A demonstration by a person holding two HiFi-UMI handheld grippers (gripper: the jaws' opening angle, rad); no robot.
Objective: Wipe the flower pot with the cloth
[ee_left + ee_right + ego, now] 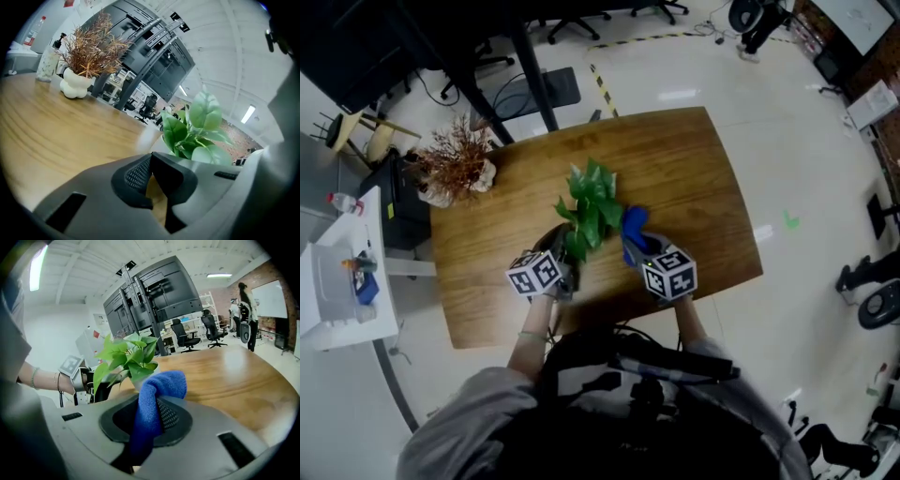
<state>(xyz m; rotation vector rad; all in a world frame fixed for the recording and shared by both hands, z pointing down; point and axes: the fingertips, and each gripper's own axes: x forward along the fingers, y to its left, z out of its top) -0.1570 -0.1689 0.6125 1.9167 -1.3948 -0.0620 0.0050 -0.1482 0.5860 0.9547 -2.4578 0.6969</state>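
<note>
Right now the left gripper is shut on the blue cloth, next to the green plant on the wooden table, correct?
No: it is the right gripper that is shut on the blue cloth; the right gripper view shows it. The rest holds.

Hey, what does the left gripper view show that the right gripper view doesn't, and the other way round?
Only the left gripper view: a dried brown plant in a lumpy white vase, and the left gripper's jaws closed together with nothing between them. Only the right gripper view: the blue cloth clamped in the right gripper, plus the left gripper seen from outside. Both: the green leafy plant in its pale flower pot and the brown wooden table.
</note>
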